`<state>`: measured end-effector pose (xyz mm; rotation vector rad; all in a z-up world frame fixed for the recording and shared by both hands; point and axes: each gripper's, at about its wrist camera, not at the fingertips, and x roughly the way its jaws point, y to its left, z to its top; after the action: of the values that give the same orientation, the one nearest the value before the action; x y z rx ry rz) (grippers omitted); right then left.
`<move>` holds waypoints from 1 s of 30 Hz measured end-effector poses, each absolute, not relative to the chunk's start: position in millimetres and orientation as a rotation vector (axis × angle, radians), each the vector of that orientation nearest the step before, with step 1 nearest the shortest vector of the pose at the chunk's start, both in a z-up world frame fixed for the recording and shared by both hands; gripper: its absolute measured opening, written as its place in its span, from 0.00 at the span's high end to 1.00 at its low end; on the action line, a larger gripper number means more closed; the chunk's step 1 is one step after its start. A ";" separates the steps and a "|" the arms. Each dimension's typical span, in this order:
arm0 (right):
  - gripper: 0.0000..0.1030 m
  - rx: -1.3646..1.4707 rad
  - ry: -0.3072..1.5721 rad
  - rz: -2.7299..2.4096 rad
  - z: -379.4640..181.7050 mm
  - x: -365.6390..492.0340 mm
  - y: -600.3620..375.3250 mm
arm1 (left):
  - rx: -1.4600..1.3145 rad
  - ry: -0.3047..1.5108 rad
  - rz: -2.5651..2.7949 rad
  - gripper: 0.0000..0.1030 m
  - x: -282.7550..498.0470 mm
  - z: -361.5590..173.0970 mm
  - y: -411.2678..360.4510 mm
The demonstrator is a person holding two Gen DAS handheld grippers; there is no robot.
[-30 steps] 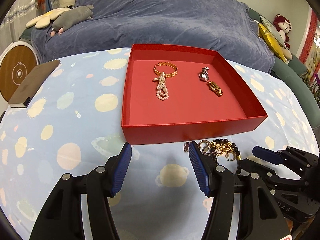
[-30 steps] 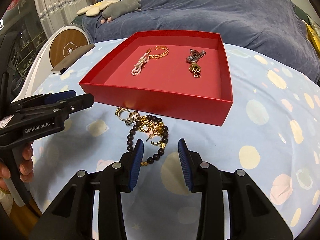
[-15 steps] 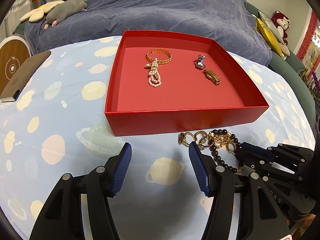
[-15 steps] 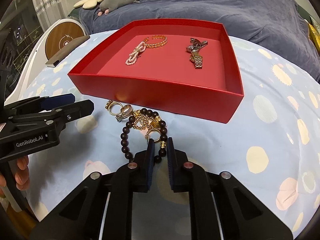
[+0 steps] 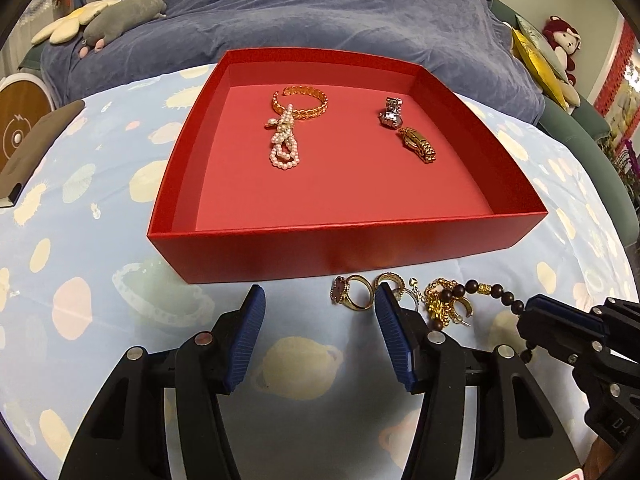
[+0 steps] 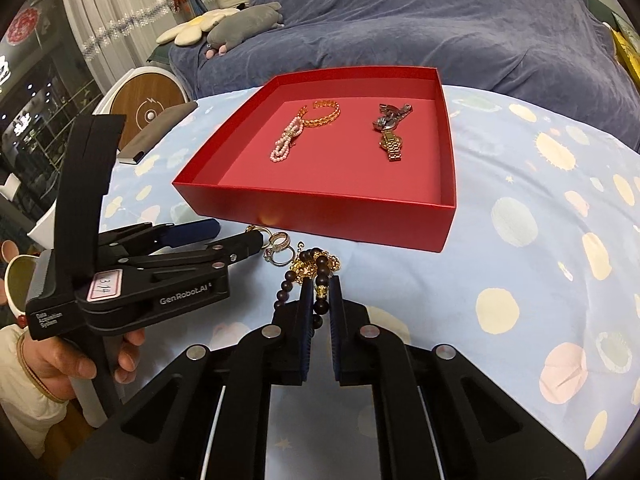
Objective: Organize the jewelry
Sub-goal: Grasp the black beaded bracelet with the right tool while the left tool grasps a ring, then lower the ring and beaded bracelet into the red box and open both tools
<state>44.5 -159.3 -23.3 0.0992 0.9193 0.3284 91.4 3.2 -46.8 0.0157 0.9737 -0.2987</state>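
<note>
The dark bead bracelet is lying on the tablecloth just in front of the near wall of the red box, tangled into a little pile with a gold chain and a couple of rings. The right gripper has its pads pressed in on the near loop of the beads, so it's pinching the bracelet, with a gold spacer bead right between the pads.

My guess on handling: it's light and floppy, a strung loop that will just dangle. The round beads look slick, so a grip across a single bead could roll off. Pinching across the strand like this seems the safer hold. The catch is the chain and the hoop earrings sitting in the same heap. They could snag and come along for the ride, or drop halfway.

The left gripper hangs spread wide over bare cloth just left of the pile, holding nothing, with one ring near its right pad.

Inside the box: a gold bangle touching a pearl strand at far left, and a silver watch next to a gold watch at far right. The near half is bare.
</note>
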 end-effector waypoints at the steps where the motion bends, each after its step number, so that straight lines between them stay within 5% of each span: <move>1: 0.93 0.103 0.918 0.332 -22.3 43.8 -159.6 | 0.023 0.970 -0.304 0.54 91.6 -47.2 1.2; 7: 0.93 0.121 0.896 0.353 -12.9 39.1 -161.4 | 0.037 0.955 -0.304 0.72 92.5 -48.3 -2.4; 11: 0.93 0.132 0.891 0.352 -10.5 37.8 -163.7 | 0.027 0.962 -0.322 0.92 93.0 -48.2 -2.4; 30: 0.93 0.178 0.750 0.358 39.4 35.8 -179.0 | -0.043 0.876 -0.372 0.94 72.4 2.0 18.2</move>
<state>35.8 -179.0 39.4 0.1782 0.7501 0.3584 72.4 18.2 2.0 -0.0429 0.8762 -0.3725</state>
